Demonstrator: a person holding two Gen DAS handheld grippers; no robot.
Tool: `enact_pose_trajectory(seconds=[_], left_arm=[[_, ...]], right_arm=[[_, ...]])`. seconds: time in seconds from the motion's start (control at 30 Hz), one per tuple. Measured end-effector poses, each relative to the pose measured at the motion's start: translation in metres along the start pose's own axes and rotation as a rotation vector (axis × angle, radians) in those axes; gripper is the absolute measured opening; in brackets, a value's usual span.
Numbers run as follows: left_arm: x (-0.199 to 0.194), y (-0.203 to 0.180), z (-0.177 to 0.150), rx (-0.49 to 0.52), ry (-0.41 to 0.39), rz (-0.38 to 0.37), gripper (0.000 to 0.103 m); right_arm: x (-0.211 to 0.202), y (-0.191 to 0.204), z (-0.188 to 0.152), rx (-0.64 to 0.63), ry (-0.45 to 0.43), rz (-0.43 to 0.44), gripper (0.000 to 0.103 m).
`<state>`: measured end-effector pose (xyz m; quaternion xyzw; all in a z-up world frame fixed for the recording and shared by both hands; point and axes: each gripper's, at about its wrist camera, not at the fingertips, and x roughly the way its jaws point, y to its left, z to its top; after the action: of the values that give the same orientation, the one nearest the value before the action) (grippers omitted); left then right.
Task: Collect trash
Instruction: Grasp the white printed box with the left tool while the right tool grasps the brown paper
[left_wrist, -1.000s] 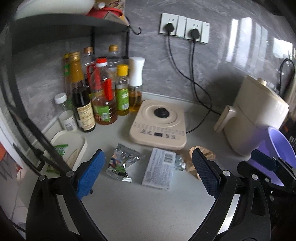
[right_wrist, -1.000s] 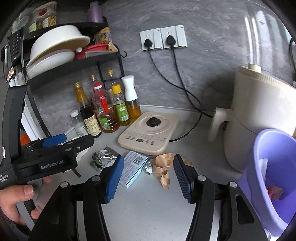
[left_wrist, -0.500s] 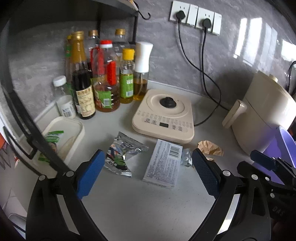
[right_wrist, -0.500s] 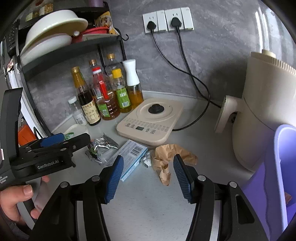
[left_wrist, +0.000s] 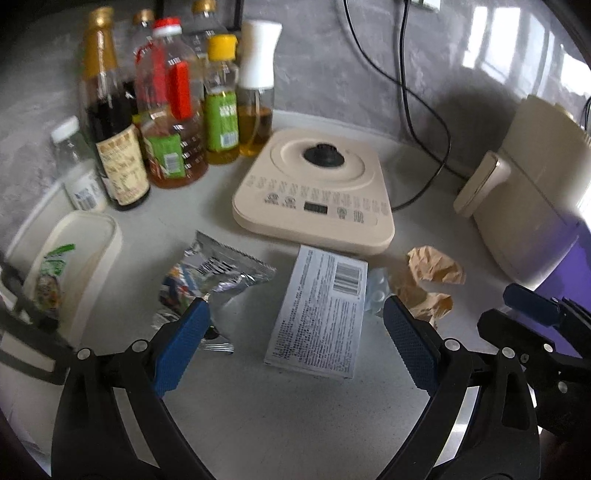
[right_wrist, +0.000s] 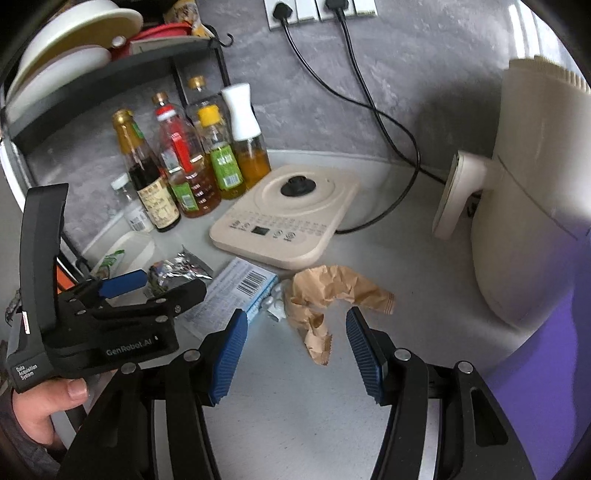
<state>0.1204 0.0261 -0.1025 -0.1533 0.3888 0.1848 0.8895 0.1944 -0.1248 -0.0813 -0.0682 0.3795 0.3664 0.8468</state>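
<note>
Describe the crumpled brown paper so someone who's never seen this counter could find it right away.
Start at the beige induction cooker in the middle of the counter. Just in front of its right corner lies the crumpled brown paper, beside a flat barcoded box. It is the only brown, wrinkled scrap; the other litter is silvery or printed.

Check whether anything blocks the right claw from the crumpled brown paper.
Nothing visible does. The right claw is open, and the crumpled brown paper lies on the counter just ahead of its fingertips with bare surface between. The flat box and a small plastic piece sit left of the paper.
</note>
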Motion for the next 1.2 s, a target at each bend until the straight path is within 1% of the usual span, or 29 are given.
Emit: enact_pose_trajectory(seconds=[0.1, 0.27, 0.43, 0.47, 0.5, 0.53, 0.6, 0.67, 0.8, 0.97, 1.0, 1.07, 1.1, 1.13, 1.2], left_arm=[[0.010, -0.003, -0.001, 0.010, 0.020, 0.000, 0.094], [0.023, -0.004, -0.005, 0.003, 0.058, 0.005, 0.094], [0.041, -0.008, -0.008, 0.021, 0.106, 0.025, 0.094], [0.045, -0.008, -0.009, 0.019, 0.113, 0.017, 0.092], [0.047, -0.009, -0.009, 0.019, 0.121, 0.016, 0.086], [0.049, -0.010, -0.009, 0.020, 0.125, 0.016, 0.074], [0.049, -0.011, -0.008, 0.030, 0.118, 0.036, 0.067], [0.048, -0.009, -0.007, 0.013, 0.111, 0.024, 0.067], [0.039, -0.009, -0.005, 0.021, 0.070, 0.032, 0.066], [0.036, -0.009, -0.003, 0.028, 0.059, 0.031, 0.066], [0.036, -0.009, -0.003, 0.029, 0.058, 0.031, 0.066], [0.036, -0.009, -0.004, 0.029, 0.053, 0.030, 0.066], [0.035, -0.009, -0.005, 0.028, 0.049, 0.029, 0.066], [0.035, -0.009, -0.005, 0.025, 0.045, 0.027, 0.066], [0.036, -0.009, -0.005, 0.017, 0.042, 0.024, 0.066]], right_arm=[[0.013, -0.003, -0.002, 0.014, 0.035, 0.001, 0.051], [0.030, -0.005, -0.004, 0.025, 0.073, 0.004, 0.051], [0.045, -0.005, -0.006, 0.022, 0.104, 0.015, 0.051], [0.046, -0.005, -0.007, 0.021, 0.108, 0.017, 0.051], [0.049, -0.005, -0.007, 0.021, 0.113, 0.018, 0.051], [0.051, -0.005, -0.007, 0.020, 0.117, 0.019, 0.051], [0.054, -0.004, -0.007, 0.019, 0.121, 0.021, 0.051], [0.057, -0.005, -0.007, 0.021, 0.128, 0.021, 0.051], [0.064, -0.010, -0.008, 0.030, 0.142, 0.020, 0.051], [0.076, -0.015, -0.010, 0.047, 0.165, 0.022, 0.050], [0.078, -0.016, -0.010, 0.049, 0.167, 0.023, 0.049], [0.083, -0.016, -0.011, 0.051, 0.172, 0.024, 0.041], [0.085, -0.017, -0.011, 0.051, 0.177, 0.023, 0.028], [0.087, -0.018, -0.012, 0.052, 0.180, 0.016, 0.021], [0.088, -0.019, -0.012, 0.057, 0.176, 0.019, 0.015]])
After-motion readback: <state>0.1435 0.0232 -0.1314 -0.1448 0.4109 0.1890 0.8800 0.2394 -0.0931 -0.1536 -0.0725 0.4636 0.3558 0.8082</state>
